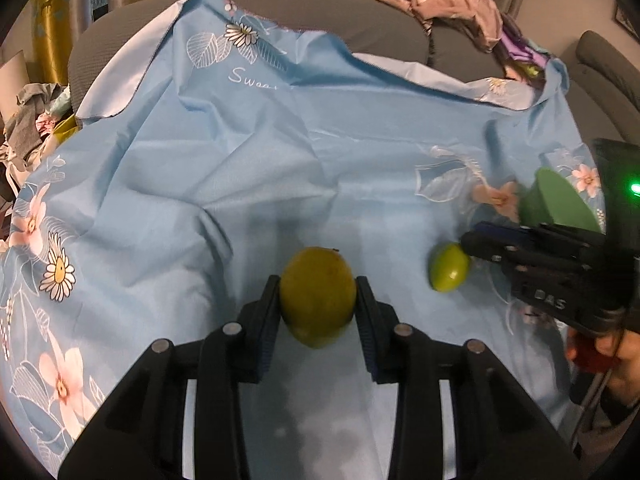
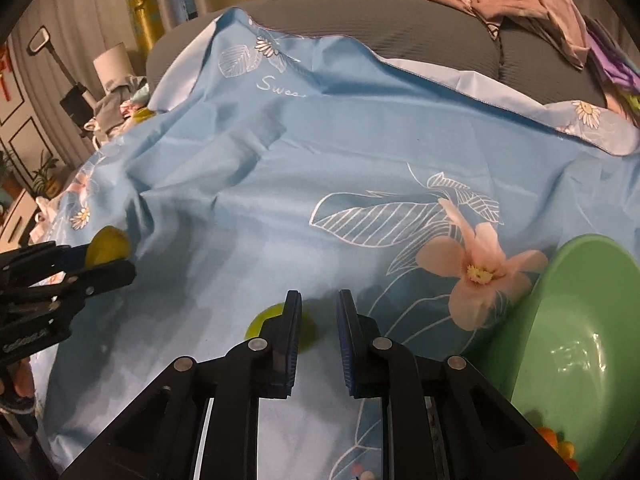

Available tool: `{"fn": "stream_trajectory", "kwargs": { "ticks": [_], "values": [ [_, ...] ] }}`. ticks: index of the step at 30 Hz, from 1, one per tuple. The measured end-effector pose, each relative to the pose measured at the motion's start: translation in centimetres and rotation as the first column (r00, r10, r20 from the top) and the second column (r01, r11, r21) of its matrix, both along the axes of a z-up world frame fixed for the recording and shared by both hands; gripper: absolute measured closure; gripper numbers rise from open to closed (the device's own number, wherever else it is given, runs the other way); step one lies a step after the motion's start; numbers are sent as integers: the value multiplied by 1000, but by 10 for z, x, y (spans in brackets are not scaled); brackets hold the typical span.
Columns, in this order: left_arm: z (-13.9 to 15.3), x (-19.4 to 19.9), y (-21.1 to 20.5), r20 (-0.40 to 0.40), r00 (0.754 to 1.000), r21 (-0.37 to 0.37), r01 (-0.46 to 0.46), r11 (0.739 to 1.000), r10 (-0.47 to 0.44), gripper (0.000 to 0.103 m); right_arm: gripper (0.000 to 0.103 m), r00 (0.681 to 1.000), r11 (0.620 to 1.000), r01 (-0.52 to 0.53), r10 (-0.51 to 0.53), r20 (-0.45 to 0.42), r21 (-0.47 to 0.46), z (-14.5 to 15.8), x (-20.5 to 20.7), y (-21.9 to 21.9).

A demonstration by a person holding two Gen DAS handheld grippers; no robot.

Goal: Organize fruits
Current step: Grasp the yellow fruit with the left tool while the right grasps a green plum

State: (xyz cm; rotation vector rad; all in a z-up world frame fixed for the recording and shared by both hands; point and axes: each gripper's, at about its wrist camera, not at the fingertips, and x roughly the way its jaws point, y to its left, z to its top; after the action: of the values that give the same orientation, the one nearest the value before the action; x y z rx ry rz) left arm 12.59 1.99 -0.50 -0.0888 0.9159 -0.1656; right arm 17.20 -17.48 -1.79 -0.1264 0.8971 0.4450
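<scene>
Fingers [image 1: 276,312] of left gripper [image 1: 318,312] clamp firm, round yellow-green fruit [image 1: 318,296] at widest girth; right gripper [image 2: 318,336] closed, empty, left of green bowl [image 2: 580,320].

Both wrist cameras look steeply down along their own fingers, close over the blue floral cloth [image 1: 248,152], facing the grey sofa back [image 2: 420,36]. Shared: cloth, small green fruit [image 1: 449,267], green bowl [image 2: 580,320]; each view catches the other gripper at its edge.
</scene>
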Motion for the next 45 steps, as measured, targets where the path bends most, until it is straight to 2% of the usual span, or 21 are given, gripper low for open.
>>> {"fn": "stream_trajectory", "kwargs": {
  "ticks": [6,8,10,13,18,20,23,25,27,31,36,40,45],
  "values": [
    [-10,4,1,-23,1000,-13,-1,1000,1,68,80,1000,1000,17,-17,-22,19,0,4,7],
    [-12,7,3,-35,999,-23,-2,1000,1,67,73,999,999,41,-41,-22,9,-1,5,9],
    [-17,13,3,-49,999,-34,4,999,-6,67,61,997,997,70,-69,-38,17,-2,8,7],
    [-20,17,-1,-62,998,-19,15,1000,-16,70,60,993,994,94,-90,-73,52,-5,13,3],
    [-17,16,-8,-49,998,-22,41,999,-42,70,60,988,991,126,-121,-94,47,-6,16,2],
    [-20,17,-10,-65,997,-10,48,999,-49,66,60,985,989,145,-140,-104,40,-5,17,2],
    [-22,19,-11,-72,996,-18,51,999,-53,65,57,981,985,159,-151,-123,60,-5,15,-1],
    [-23,21,-12,-80,995,-18,58,998,-60,65,46,978,984,164,-152,-141,77,-6,14,-1],
    [-26,21,-17,-89,993,-3,72,997,-72,65,41,973,982,176,-163,-161,69,-9,14,2],
    [-27,21,-21,-84,993,23,81,996,-78,65,41,962,975,191,-163,-218,113,-19,13,6],
    [-30,24,-19,-92,993,19,78,997,-76,65,41,968,979,182,-161,-193,96,-22,15,13],
    [-41,26,-17,-113,992,47,69,997,-63,69,65,977,986,162,-157,-142,28,-22,13,18],
    [-40,26,-13,-97,994,41,44,998,-40,69,67,983,989,140,-133,-126,41,-22,12,14]
  ]
}}
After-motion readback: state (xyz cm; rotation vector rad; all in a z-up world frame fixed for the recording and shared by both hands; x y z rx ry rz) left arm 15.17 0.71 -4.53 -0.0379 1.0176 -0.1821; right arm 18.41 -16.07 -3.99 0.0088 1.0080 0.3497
